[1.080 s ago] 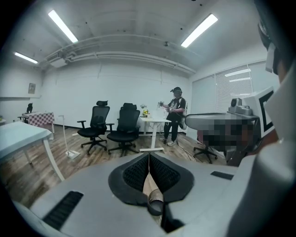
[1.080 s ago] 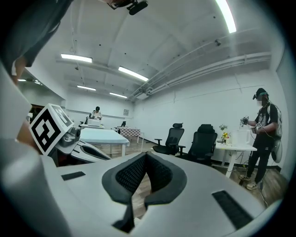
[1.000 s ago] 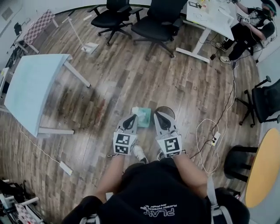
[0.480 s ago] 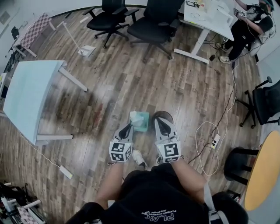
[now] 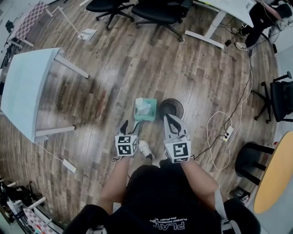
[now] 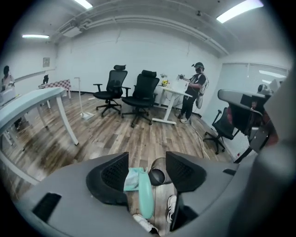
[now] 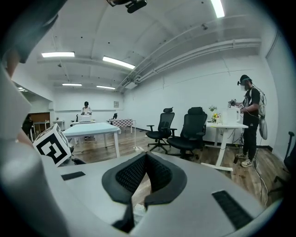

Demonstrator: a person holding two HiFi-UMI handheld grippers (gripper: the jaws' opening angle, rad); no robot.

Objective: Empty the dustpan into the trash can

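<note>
A teal dustpan [image 5: 145, 109] with crumpled white paper in it lies on the wood floor, right beside a round dark trash can [image 5: 171, 108]. My left gripper [image 5: 130, 127] hangs just short of the dustpan; its jaws have just been opening and now stand wide. In the left gripper view the teal handle [image 6: 144, 194] shows below and between the open jaws [image 6: 147, 159], with no pad pressing on it, and the trash can [image 6: 157, 176] lies just beyond. My right gripper [image 5: 173, 124] is shut on nothing, its tips over the can's near rim.
A light-blue table [image 5: 25, 91] stands at the left and black office chairs [image 5: 155, 11] at the back. A white cable with a power strip [image 5: 226, 132] lies on the floor at the right. My shoes [image 5: 145, 148] are under the grippers. Another person [image 5: 261, 13] stands far right.
Both grippers have sunk and drawn back toward my body. The left jaws, shut before, now stand open. The dustpan and trash can, partly covered earlier, show fully.
</note>
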